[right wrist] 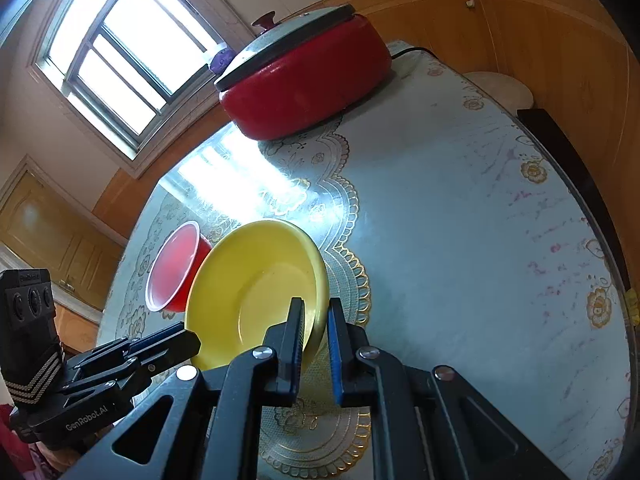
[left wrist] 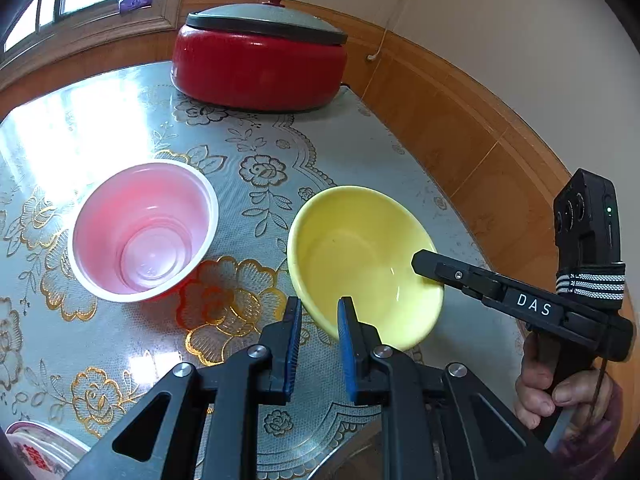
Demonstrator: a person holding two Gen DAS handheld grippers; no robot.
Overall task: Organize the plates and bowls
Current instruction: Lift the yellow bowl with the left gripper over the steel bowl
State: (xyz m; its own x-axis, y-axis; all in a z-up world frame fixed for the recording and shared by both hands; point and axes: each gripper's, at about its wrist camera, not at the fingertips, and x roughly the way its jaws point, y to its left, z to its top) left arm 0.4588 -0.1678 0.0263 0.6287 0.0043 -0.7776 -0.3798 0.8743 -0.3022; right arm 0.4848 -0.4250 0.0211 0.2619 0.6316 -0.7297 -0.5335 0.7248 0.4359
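A yellow bowl (left wrist: 360,256) sits tilted near the table's right edge; it also shows in the right wrist view (right wrist: 256,284). My right gripper (right wrist: 314,322) straddles its near rim, one finger inside and one outside, jaws around the rim with a small gap. From the left wrist view the right gripper (left wrist: 424,266) reaches into the bowl. A red plastic bowl with a white rim (left wrist: 144,232) stands upright to the left; it shows behind the yellow bowl (right wrist: 176,272). My left gripper (left wrist: 318,314) is open and empty, just in front of the yellow bowl.
A large red electric pot with a grey lid (left wrist: 260,60) stands at the table's far side. A patterned bowl (left wrist: 36,452) peeks in at bottom left. The glass-topped table (right wrist: 460,220) has a floral cloth. A dark chair back (right wrist: 560,152) stands at the right edge.
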